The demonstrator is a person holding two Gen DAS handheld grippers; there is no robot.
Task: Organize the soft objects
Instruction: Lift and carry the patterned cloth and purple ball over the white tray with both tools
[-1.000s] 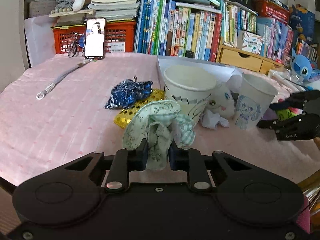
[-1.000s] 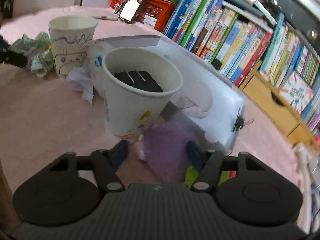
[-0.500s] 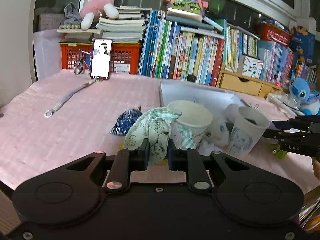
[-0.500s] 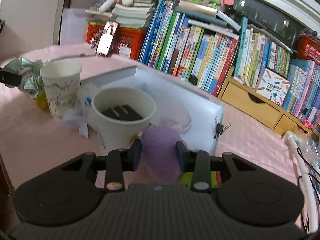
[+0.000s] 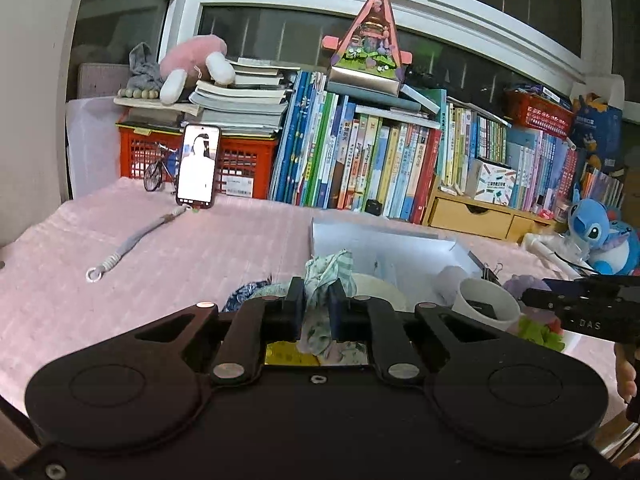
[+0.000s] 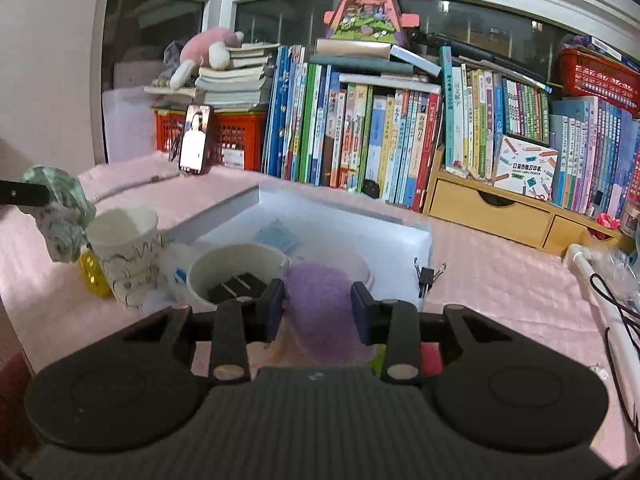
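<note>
Left view: left gripper (image 5: 316, 304) pinches green cloth (image 5: 326, 276) aloft above cup (image 5: 376, 286), loose folds may snag its rim; right view: right gripper (image 6: 318, 308) clamps purple plush (image 6: 320, 300) beside second cup (image 6: 236, 270), could tip it.

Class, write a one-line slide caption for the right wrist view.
Right gripper shut on purple plush beside a paper cup.

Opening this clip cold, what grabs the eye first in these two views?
Each claw grips something soft: the left claw pinches a crumpled green patterned cloth, held up off the pink tablecloth, and the right claw squeezes a fuzzy purple plush. Two paper cups and a white box lie just ahead, before a packed wall of colourful books.
</note>
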